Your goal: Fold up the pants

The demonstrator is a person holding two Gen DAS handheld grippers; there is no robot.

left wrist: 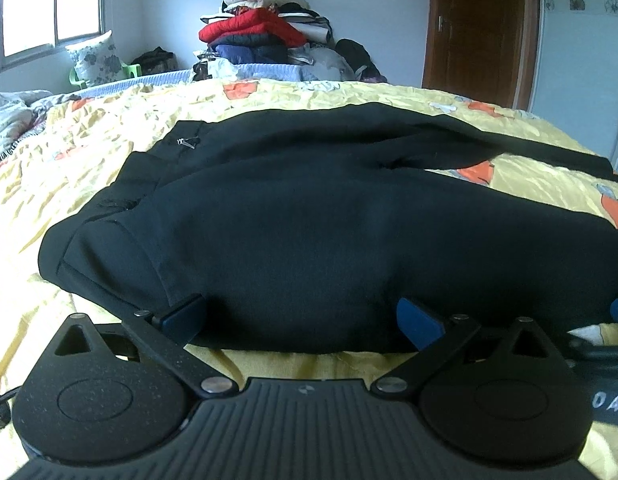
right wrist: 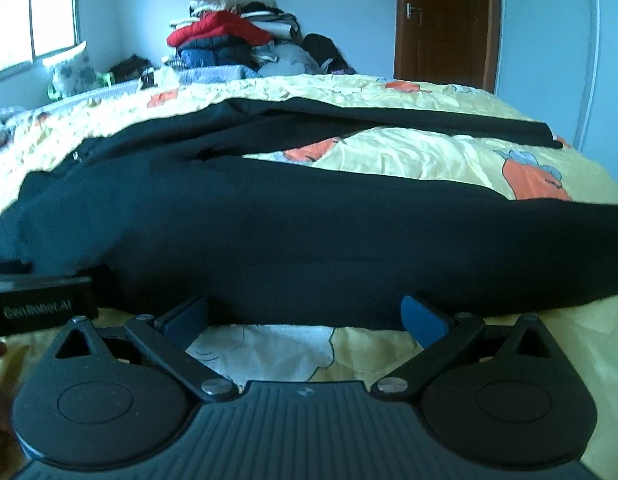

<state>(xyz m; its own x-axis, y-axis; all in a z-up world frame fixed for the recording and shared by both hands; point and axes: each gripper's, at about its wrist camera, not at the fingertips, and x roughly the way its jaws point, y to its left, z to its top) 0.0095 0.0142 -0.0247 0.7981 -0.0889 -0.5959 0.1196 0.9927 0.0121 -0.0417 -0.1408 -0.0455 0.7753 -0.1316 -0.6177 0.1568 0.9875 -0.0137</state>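
Observation:
Black pants [left wrist: 293,216] lie spread on a yellow patterned bedspread [left wrist: 61,168], waistband to the left, legs running right. My left gripper [left wrist: 301,320] is open at the near edge of the upper part, its blue pads [left wrist: 185,314] touching the cloth's hem. In the right wrist view the same pants [right wrist: 309,240] stretch across, the two legs splitting apart toward the right. My right gripper [right wrist: 305,318] stands open at the near leg's edge, with the blue pads [right wrist: 423,320] against the fabric. Nothing is clamped in either gripper.
A tall heap of folded clothes [left wrist: 261,28] with a red jacket sits beyond the bed's far edge. A wooden door [left wrist: 481,28] is at the back right, a window [left wrist: 49,4] and a pillow on a green chair at the left. The other gripper's body [right wrist: 41,308] shows at left.

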